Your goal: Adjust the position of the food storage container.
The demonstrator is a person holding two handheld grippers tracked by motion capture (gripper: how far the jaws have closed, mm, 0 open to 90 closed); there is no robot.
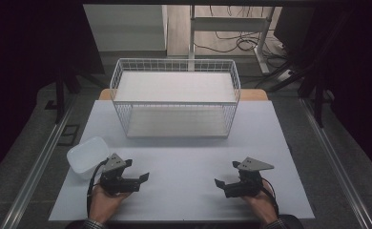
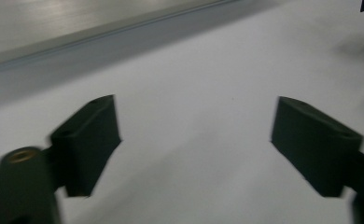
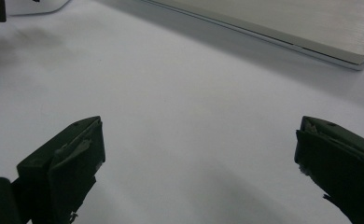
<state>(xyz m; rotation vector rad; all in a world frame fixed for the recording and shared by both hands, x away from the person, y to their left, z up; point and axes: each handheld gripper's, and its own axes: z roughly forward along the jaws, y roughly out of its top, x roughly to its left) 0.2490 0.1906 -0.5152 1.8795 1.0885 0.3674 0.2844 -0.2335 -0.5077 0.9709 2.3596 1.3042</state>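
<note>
My left gripper (image 1: pixel 142 172) rests low over the white table top (image 1: pixel 184 191) near its front left, held by a hand, jaws pointing toward the middle. In the left gripper view its gripper (image 2: pixel 196 140) stands open with only bare table between the jaws. My right gripper (image 1: pixel 224 175) sits near the front right, pointing left toward the other one. In the right gripper view the gripper (image 3: pixel 199 158) is open wide and holds nothing. A white wire basket (image 1: pixel 175 95) stands at the back middle of the table.
A white plastic tub (image 1: pixel 87 156) sits at the table's left edge, just behind the left hand. A metal rail (image 2: pixel 101 28) runs along the table's side. Dark floor, stands and cables surround the table.
</note>
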